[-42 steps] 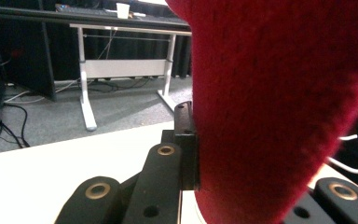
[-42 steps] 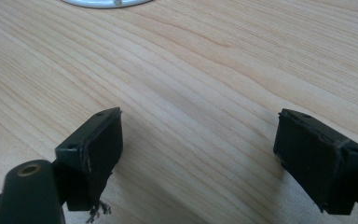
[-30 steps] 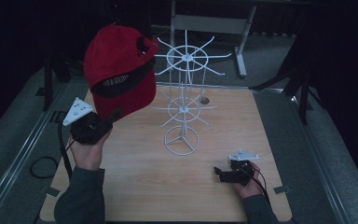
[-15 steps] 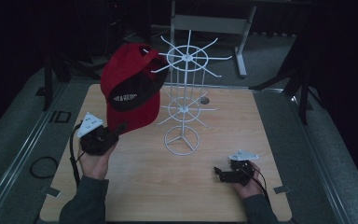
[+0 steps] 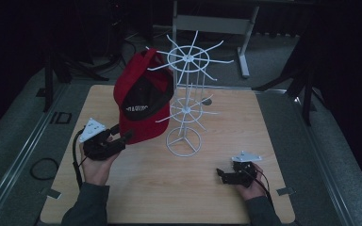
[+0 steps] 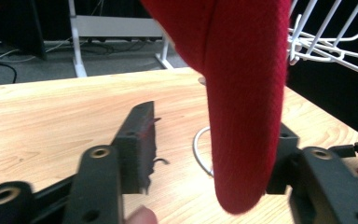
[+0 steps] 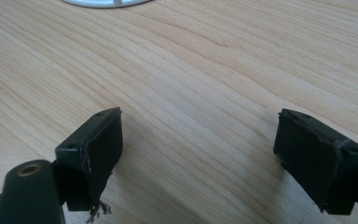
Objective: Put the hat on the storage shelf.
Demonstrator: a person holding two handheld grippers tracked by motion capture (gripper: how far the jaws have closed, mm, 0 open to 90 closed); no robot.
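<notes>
The red cap is hanging on the white wire rack, caught over one of the upper prongs on the rack's left side, its brim pointing down toward the surface. A second ago the cap was being carried high on the left, clear of the rack, pinched in the left claw; since then it has been brought across and lowered onto the prong. The left claw's jaws have just been opening: in the left gripper view the brim is hanging between them, resting near the right-hand jaw while the left-hand jaw is standing well apart from it, so the pads are no longer pressing on the cloth. The cap therefore appears to be bearing on the rack alone, and the hanging step looks essentially complete; what seems to remain is drawing the left claw back and down without snagging the brim, since a brush against it could tip the cap off its prong. The right claw is lying low on the surface at the near right, well apart from the rack's ring base; in the right gripper view its jaws are spread wide over bare wood, holding nothing. It is playing no part in the hanging at this stage.
</notes>
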